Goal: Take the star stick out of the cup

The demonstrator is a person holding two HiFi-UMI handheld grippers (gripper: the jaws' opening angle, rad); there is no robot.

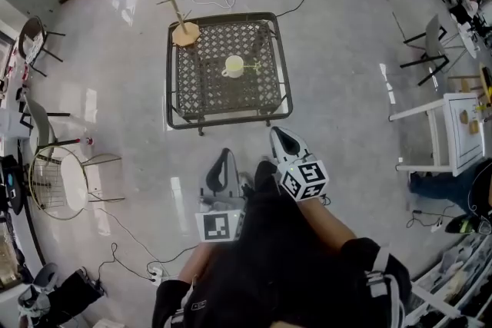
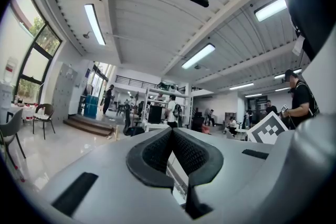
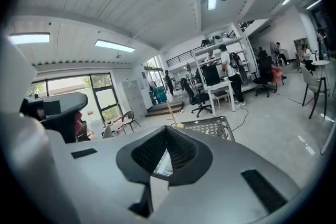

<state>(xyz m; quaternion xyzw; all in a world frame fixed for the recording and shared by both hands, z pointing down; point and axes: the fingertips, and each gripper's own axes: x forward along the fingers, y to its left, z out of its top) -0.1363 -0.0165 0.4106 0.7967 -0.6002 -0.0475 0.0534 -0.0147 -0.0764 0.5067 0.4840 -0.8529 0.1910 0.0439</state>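
Note:
A cream cup (image 1: 234,67) stands near the middle of a black mesh table (image 1: 192,88). A thin yellow-green stick (image 1: 256,66) leans out of it to the right; its star is too small to make out. Both grippers hang over the floor, well short of the table's near edge. My left gripper (image 1: 224,154) is shut and holds nothing; in the left gripper view its pads (image 2: 157,152) meet and it points up at the ceiling. My right gripper (image 1: 278,134) is also shut and empty, and in the right gripper view the table (image 3: 212,126) shows beyond its closed jaws.
A wooden stand with an upright rod (image 1: 184,30) sits on the table's far left corner. Wire chairs (image 1: 58,177) stand at the left, a white side table (image 1: 453,127) at the right. Cables (image 1: 131,242) trail over the shiny floor. Office chairs and people are far behind.

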